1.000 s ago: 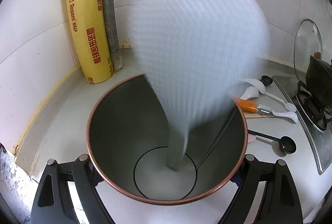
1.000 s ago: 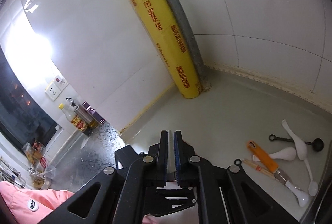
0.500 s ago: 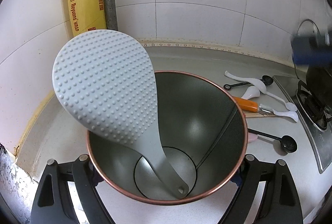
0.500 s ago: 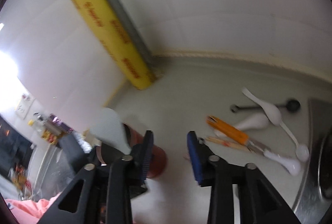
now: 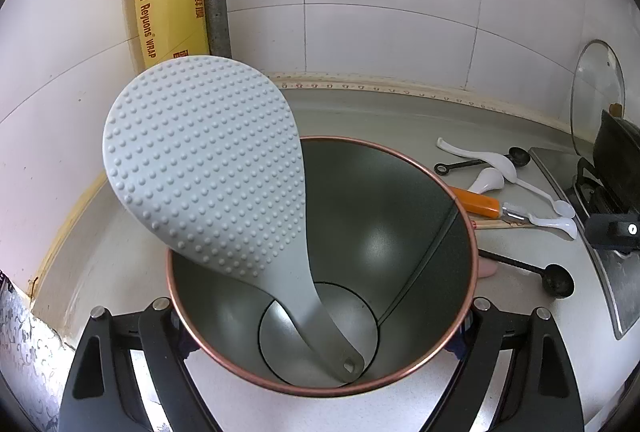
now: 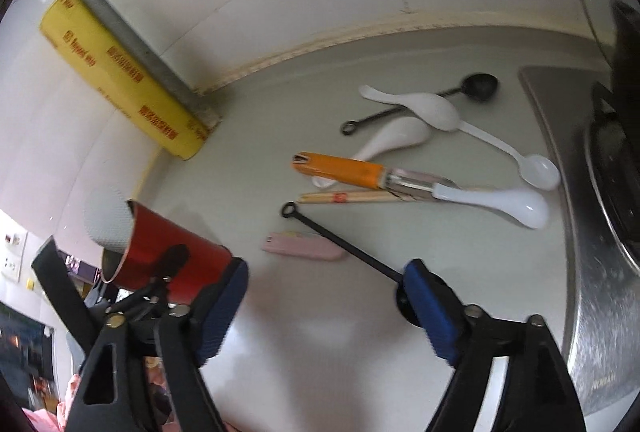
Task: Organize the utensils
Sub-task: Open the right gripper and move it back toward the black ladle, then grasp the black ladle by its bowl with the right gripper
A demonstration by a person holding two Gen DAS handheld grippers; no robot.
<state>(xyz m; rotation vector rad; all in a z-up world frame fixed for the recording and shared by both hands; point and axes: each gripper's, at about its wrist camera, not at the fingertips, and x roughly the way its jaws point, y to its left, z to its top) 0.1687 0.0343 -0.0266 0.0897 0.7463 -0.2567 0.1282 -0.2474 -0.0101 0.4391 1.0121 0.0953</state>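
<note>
My left gripper (image 5: 320,316) is shut on a red metal holder cup (image 5: 424,228), seen from above; it also shows in the right wrist view (image 6: 176,268). A grey dimpled rice paddle (image 5: 208,167) stands inside the cup, leaning left. My right gripper (image 6: 324,304) is open and empty above the counter, near a black measuring spoon (image 6: 340,240) and a pink flat piece (image 6: 304,248). Beyond lie an orange-handled peeler (image 6: 344,169), wooden chopsticks (image 6: 348,196) and white spoons (image 6: 492,201).
A yellow cling-wrap box (image 6: 120,75) leans in the wall corner beside a grey pipe. A gas stove (image 6: 600,216) with a dark pan sits at the right, a glass lid (image 5: 598,91) behind it. Tiled walls close the back and left.
The rice paddle dropped into the cup and settled leaning left. My right gripper opened, let it go, and swung down and right over the utensils on the counter.
</note>
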